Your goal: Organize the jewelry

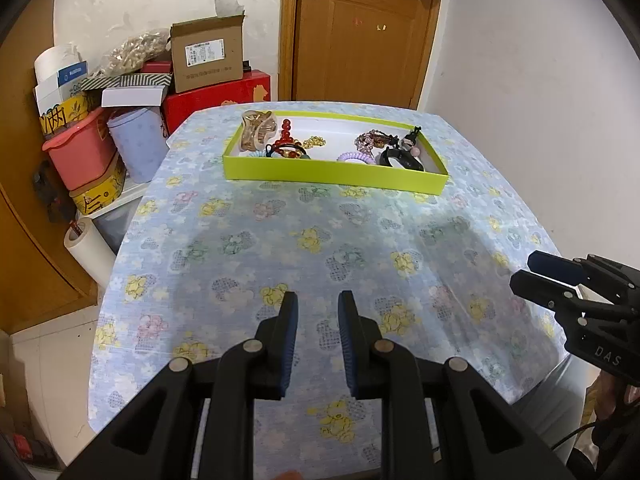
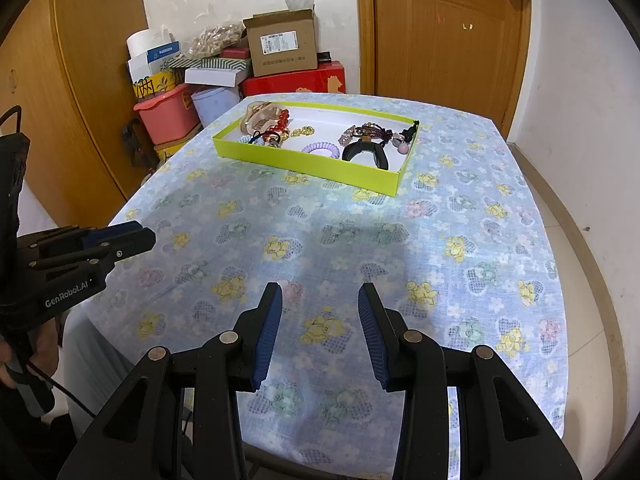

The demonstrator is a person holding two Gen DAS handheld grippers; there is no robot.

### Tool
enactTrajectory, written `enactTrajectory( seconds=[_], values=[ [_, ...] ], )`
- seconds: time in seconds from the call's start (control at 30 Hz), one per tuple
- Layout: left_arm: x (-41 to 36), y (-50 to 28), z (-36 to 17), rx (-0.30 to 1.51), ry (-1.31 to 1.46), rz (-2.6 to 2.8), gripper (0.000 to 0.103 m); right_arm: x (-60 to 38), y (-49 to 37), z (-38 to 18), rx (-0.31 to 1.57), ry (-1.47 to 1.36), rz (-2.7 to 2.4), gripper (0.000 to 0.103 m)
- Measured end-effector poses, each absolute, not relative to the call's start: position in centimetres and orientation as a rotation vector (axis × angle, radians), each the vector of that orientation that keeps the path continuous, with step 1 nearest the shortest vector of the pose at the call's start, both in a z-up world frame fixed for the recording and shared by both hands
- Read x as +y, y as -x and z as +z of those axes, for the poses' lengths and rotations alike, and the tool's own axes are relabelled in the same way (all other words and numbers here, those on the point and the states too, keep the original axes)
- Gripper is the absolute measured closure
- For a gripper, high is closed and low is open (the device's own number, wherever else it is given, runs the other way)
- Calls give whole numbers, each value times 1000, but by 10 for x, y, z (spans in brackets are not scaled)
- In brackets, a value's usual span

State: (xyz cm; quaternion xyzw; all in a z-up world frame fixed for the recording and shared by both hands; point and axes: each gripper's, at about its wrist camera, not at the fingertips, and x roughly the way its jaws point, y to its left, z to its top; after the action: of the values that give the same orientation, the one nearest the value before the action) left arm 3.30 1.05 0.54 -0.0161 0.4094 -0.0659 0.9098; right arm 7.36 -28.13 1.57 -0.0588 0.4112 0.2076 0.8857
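A shallow lime-green tray (image 1: 328, 171) (image 2: 304, 162) rests at the far end of the table. Inside it lie a beige claw clip (image 1: 258, 130) (image 2: 262, 115), red beads (image 1: 286, 132) (image 2: 282, 117), a lilac spiral hair tie (image 1: 354, 157) (image 2: 320, 148), a black hair clip (image 1: 396, 158) (image 2: 366, 152) and a dark beaded bracelet (image 1: 374, 140) (image 2: 368, 130). My left gripper (image 1: 318, 300) (image 2: 138, 230) hovers open over the near tablecloth, nothing between its fingers. Open too and holding nothing, my right gripper (image 2: 319, 294) (image 1: 528, 272) stays beside it, well short of the tray.
The table (image 1: 320, 248) wears a blue floral cloth. Left of it are stacked boxes (image 1: 208, 56), a pink tub (image 1: 80, 148) and a paper roll (image 1: 90, 252). A wooden door (image 1: 360, 28) stands behind, and a white wall on the right. A hand (image 2: 24, 352) grips the left tool.
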Motion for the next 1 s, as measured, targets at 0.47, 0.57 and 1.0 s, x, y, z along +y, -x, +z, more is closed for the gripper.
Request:
enactTrajectory(
  seconds=[0.47,0.57,1.0],
  values=[
    [8,-31,3,844,22,-127,81,-280,-75,13,859,122,432,62],
    [8,-32,3,845,26,-130,81,-281,-75,12,861,121,433,62],
    [8,-31,3,845,25,-127,81,-280,-75,13,860,122,433,62]
  ],
)
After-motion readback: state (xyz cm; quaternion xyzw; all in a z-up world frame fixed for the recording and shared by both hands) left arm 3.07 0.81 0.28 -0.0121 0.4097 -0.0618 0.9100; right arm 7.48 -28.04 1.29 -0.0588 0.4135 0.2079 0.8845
